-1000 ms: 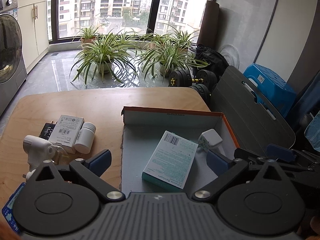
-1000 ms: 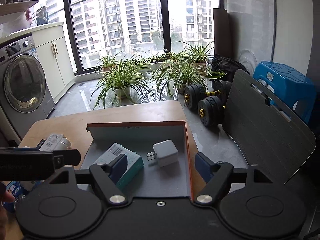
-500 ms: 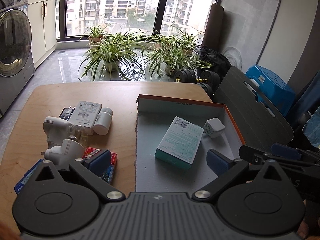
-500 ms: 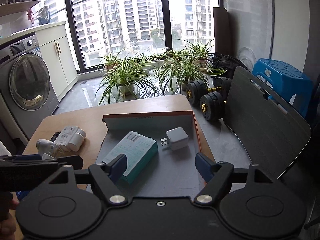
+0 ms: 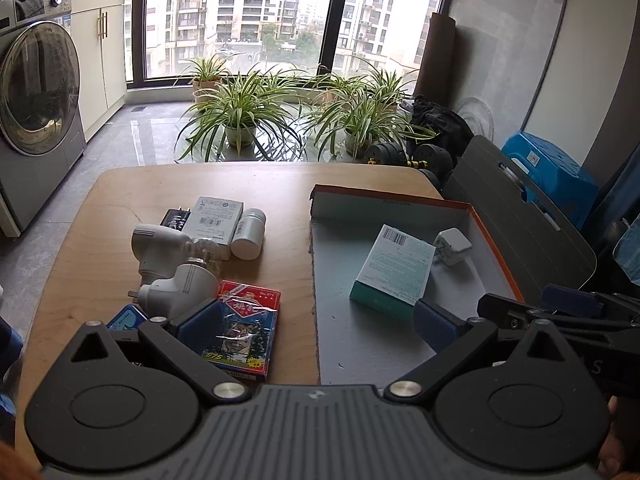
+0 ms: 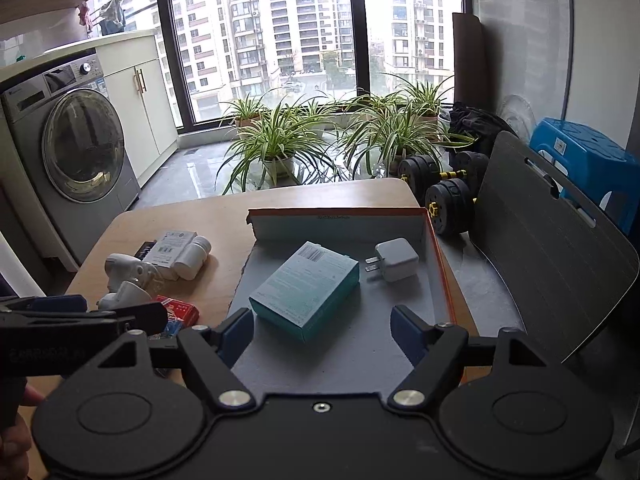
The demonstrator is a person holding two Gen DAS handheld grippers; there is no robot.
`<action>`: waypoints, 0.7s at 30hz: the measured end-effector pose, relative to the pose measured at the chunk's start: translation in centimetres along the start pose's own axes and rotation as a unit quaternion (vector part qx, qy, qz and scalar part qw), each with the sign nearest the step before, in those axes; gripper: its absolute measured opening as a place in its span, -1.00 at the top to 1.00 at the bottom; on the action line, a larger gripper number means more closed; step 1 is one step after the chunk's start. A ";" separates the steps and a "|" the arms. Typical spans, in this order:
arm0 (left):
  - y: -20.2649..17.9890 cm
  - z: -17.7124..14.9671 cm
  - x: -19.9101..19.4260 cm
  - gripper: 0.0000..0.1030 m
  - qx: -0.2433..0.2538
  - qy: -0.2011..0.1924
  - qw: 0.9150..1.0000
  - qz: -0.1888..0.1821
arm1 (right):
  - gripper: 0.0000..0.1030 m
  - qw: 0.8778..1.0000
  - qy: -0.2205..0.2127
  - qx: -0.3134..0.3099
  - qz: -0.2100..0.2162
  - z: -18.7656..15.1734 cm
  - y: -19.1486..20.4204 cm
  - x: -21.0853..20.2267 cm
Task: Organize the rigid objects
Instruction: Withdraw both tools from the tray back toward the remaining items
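On the round-cornered wooden table [image 5: 280, 192], the shallow orange-rimmed cardboard tray [image 5: 496, 248] holds a teal-edged carton [image 5: 394, 270] beside a white plug adapter [image 5: 454, 246], with loose items clustered left.

right gripper [image 6: 322, 330]: jaws wide apart, nothing between them, poised over the near end of the orange-rimmed tray [image 6: 438, 256]. in tray: teal box [image 6: 306, 288], white charger [image 6: 396, 260] just beside it. on wooden surface [image 6: 224, 216], left of tray: white bottle [image 6: 194, 258], red card pack [image 6: 178, 312].
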State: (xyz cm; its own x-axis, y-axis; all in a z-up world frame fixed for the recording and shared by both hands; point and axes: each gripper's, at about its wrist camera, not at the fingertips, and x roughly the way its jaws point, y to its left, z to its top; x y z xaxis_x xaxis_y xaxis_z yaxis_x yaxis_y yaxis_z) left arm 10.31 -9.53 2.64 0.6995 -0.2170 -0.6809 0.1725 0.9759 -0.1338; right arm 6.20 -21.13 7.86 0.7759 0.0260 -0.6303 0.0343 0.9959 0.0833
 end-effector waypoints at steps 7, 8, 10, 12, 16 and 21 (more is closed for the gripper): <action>1.3 -0.2 -0.8 -1.00 -0.002 -0.006 1.000 0.013 | -0.73 1.000 0.004 -0.006 0.018 -0.3 1.4 0.1; 1.5 -0.2 -0.8 -1.00 -0.002 -0.006 1.000 0.015 | -0.73 1.000 0.005 -0.009 0.020 -0.3 1.8 0.1; 1.9 -0.3 -0.9 -1.00 -0.003 -0.005 1.000 0.018 | -0.73 1.000 0.007 -0.013 0.021 -0.4 2.1 0.3; 2.3 -0.5 -1.0 -1.00 -0.004 -0.004 1.000 0.020 | -0.73 1.000 0.009 -0.015 0.024 -0.5 2.6 0.4; 3.0 -0.7 -1.1 -1.00 -0.004 -0.003 1.000 0.024 | -0.73 0.999 0.012 -0.020 0.028 -0.7 3.4 0.6; 3.7 -1.0 -1.2 -1.00 -0.006 -0.001 1.000 0.028 | -0.73 0.999 0.016 -0.022 0.032 -1.0 4.0 0.9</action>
State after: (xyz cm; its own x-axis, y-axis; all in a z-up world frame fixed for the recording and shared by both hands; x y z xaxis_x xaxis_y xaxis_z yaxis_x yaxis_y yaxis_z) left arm 9.43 -5.64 2.26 0.7090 -0.1616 -0.6865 0.1242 0.9868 -0.1041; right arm 6.41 -17.02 6.90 0.7544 0.0924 -0.6499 -0.0434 0.9949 0.0911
